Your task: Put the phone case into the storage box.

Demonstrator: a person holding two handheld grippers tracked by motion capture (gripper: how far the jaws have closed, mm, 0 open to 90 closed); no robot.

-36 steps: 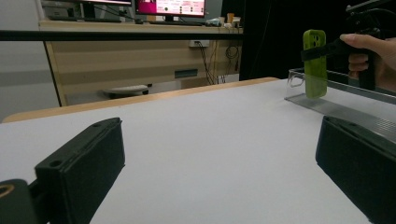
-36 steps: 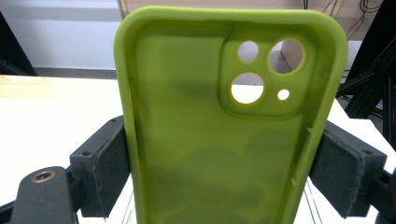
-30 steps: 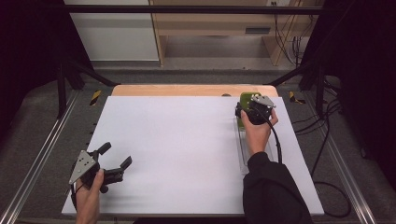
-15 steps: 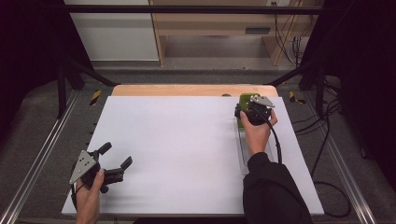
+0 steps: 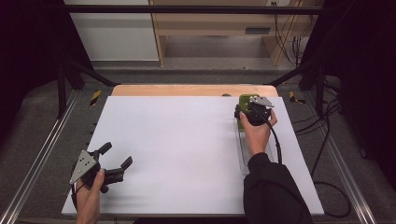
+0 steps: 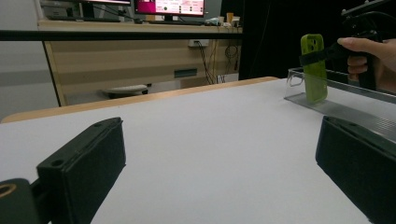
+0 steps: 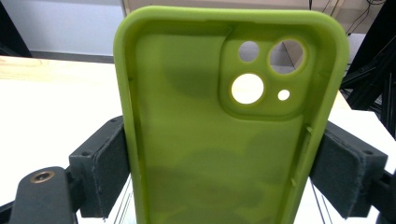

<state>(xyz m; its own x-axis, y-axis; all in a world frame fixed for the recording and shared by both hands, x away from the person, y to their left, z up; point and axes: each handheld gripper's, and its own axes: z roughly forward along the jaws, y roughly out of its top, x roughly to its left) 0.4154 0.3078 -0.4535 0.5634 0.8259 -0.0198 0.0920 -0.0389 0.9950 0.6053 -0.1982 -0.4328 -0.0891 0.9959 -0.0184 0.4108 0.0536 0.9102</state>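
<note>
From the high view, the right claw [image 5: 247, 113] sat near the desk's [image 5: 187, 149] two o'clock corner, held in a hand whose dark sleeve came up from the bottom edge. A green phone case [image 5: 243, 100] showed just past it, toward twelve o'clock, standing over the far end of a clear plastic rack [image 5: 243, 156] that ran along the desk's right side. The left claw [image 5: 114, 163] rested at about eight o'clock, well apart from the case, its jaws spread with nothing between them.

In the left gripper view, the two black jaws rose wide apart at the bottom corners over bare white desk. At one o'clock the phone case stood upright on its end in the clear rack [image 6: 341, 95], and the right claw [image 6: 322, 53] gripped it across its upper part, the hand [image 6: 369, 56] behind it.

In the right gripper view, the phone case [image 7: 219, 140] stood upright between the jaws, its open inside facing the camera and its camera cut-outs at one o'clock. Both pads [image 7: 109, 163] pressed on its long edges, at nine and three o'clock, so the right claw was pinching the case.
</note>
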